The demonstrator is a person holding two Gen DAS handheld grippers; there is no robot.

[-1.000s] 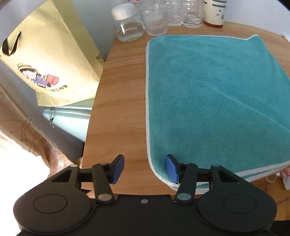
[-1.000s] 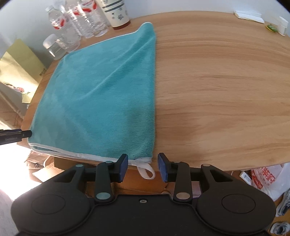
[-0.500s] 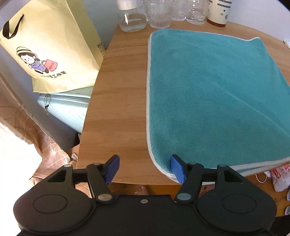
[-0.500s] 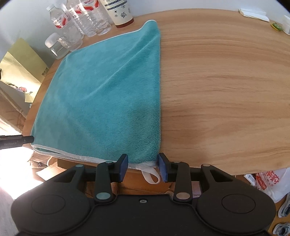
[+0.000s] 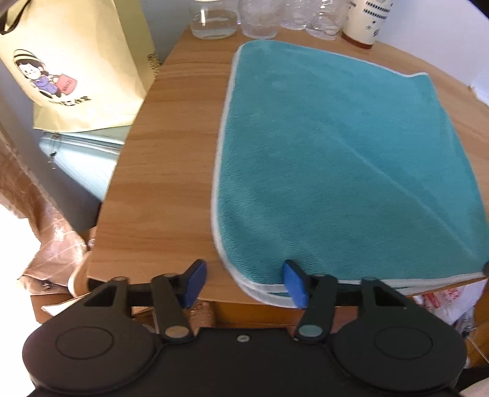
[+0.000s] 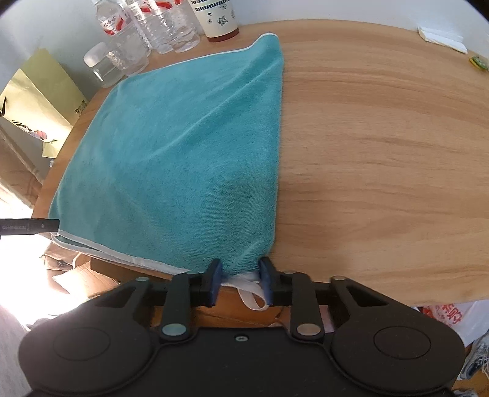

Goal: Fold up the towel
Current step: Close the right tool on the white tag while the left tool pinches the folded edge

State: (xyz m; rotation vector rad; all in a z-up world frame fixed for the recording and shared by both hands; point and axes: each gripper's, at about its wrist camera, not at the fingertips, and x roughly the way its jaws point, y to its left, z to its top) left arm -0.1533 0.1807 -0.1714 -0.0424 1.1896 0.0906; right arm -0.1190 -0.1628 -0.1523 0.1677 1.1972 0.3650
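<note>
We see a yellow paper bag [image 5: 76, 70] w/ a cartoon print at far left, leaning beside the wooden table [image 5: 165, 171]. Along the table's far edge stand a glass jar [image 5: 212, 23], clear water bottles [image 6: 165, 27] and a cream patterned cup [image 6: 218, 18].

Our left tongs [image 5: 243, 282] are spread wide at the near table edge; the near-left corner of the towel sits between the blue pads, the right pad at the white hem, left pad well clear over bare wood. Nothing gripped.

The teal towel [image 6: 189, 152] lies flat on the left part of the table, doubled over – two white-trimmed layers show at the near edge, which overhangs the table a bit. A diagonal crease runs across the top layer.

Our right tongs [image 6: 240, 281] are at the towel's near-right corner, narrower gap, pads either side of the corner and its white hanging loop [image 6: 252, 293]; not closed on it as far as we can tell.

Far right: bare wood, a white folded paper [image 6: 441, 38] at the back.
</note>
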